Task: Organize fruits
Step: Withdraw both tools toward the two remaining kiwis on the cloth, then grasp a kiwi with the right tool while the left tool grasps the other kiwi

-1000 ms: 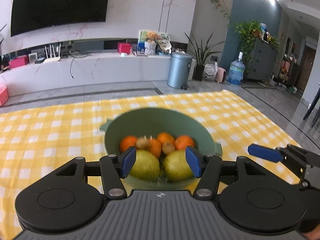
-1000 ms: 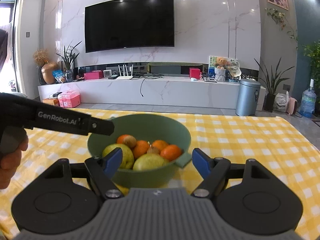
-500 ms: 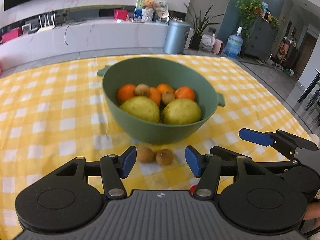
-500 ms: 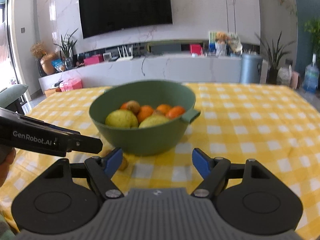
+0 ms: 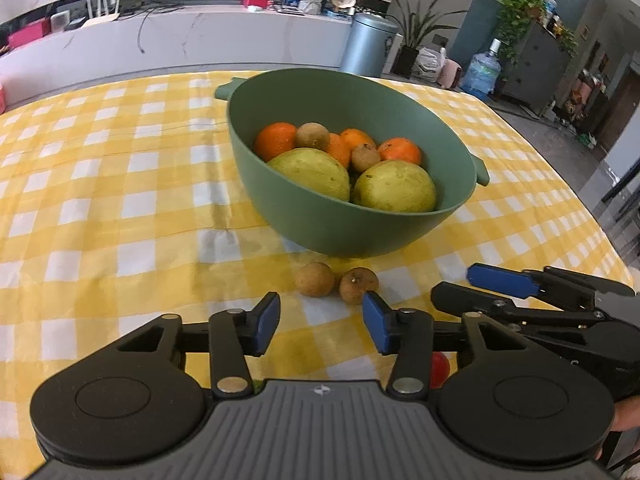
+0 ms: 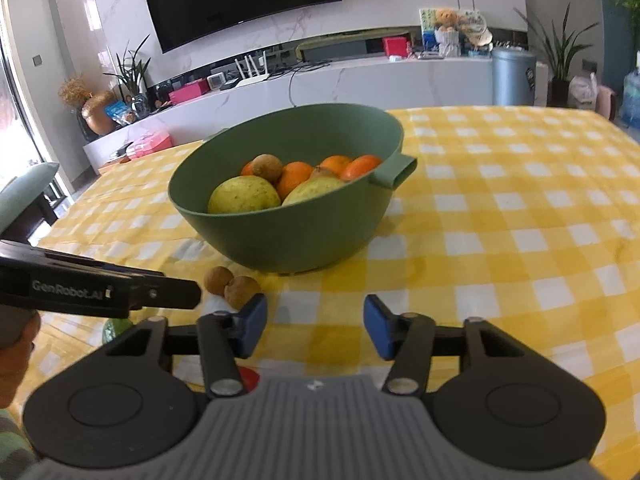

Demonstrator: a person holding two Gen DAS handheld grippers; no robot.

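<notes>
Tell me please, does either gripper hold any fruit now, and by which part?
Nothing is held. The left gripper and the right gripper are both closing on empty air, near the two small brown fruits.

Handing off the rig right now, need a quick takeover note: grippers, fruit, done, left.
Left hand-held gripper: jaws closing, nothing between them, low over the cloth just short of the two loose brown fruits.
Right hand-held gripper: jaws closing, nothing between them, over bare tablecloth; the brown fruits sit off its left finger.
Green bowl: holds two yellow-green pears, several oranges, two small brown fruits.
Done: most fruit is in the bowl.
Left: two brown fruits in front of the bowl; something red and something green lie near the grippers, mostly hidden.
</notes>
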